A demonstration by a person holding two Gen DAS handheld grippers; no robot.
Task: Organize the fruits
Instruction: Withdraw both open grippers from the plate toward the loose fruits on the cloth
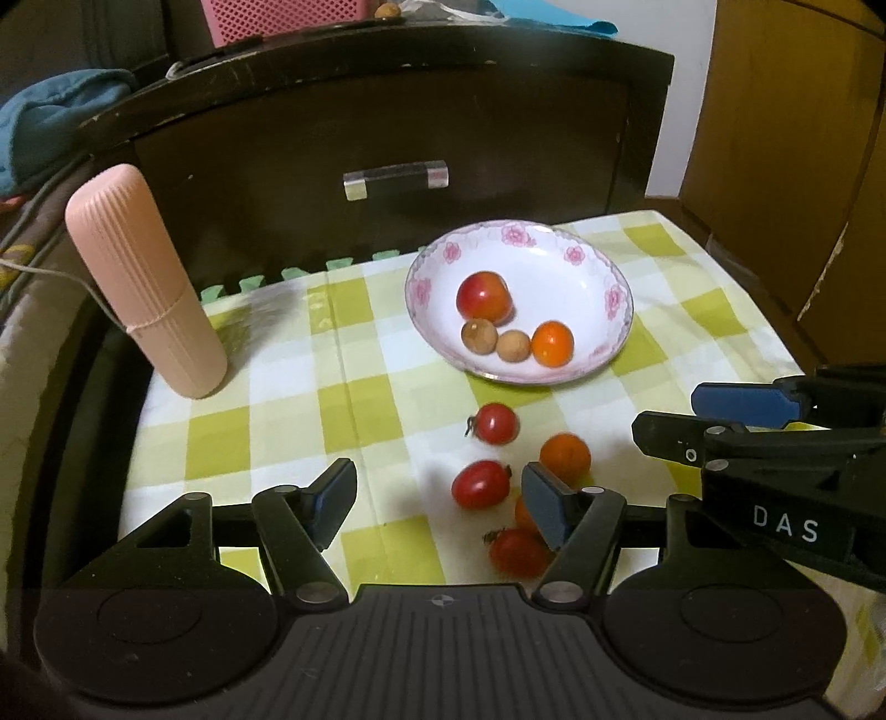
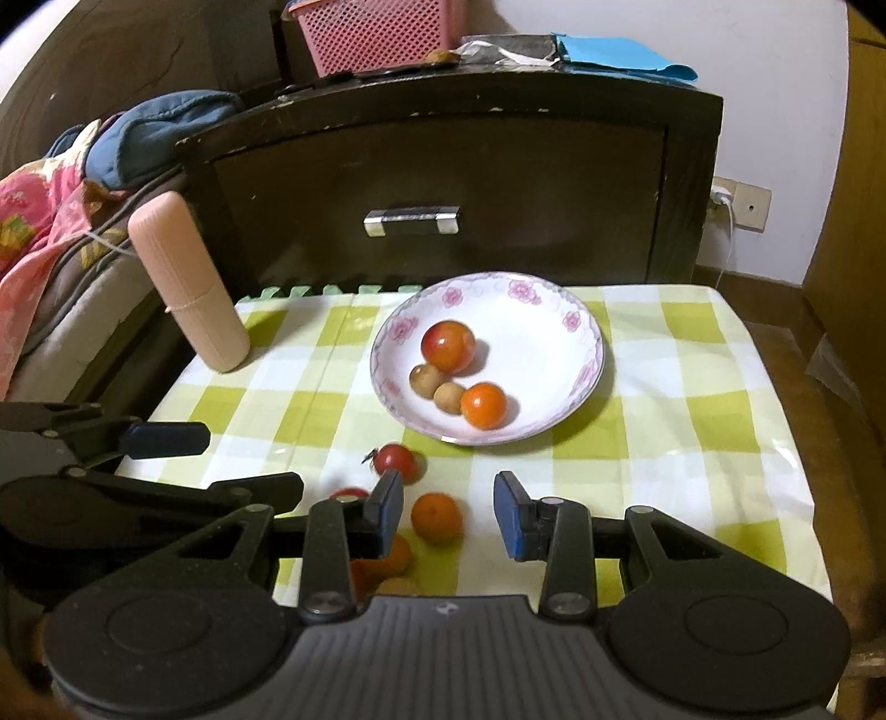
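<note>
A white flowered plate point(image 1: 603, 260) point(image 2: 554, 315) on the checked cloth holds a red fruit point(image 1: 483, 297), two small brown fruits point(image 1: 479, 335) and an orange one point(image 1: 552, 343). Several loose tomatoes lie in front of it: red ones point(image 1: 496, 423) point(image 1: 479, 484) point(image 1: 518, 551) and an orange one point(image 1: 565, 455) point(image 2: 437, 518). My left gripper point(image 1: 437, 501) is open and empty, low over the loose tomatoes. My right gripper point(image 2: 448, 515) is open and empty, with the orange tomato between its fingers' line. Each gripper shows in the other's view.
A pink ribbed cylinder case point(image 1: 144, 282) point(image 2: 188, 288) stands at the cloth's far left. A dark drawer cabinet point(image 1: 387, 127) rises right behind the table. A pink basket point(image 2: 376, 33) sits on top of it. Bedding lies at the left.
</note>
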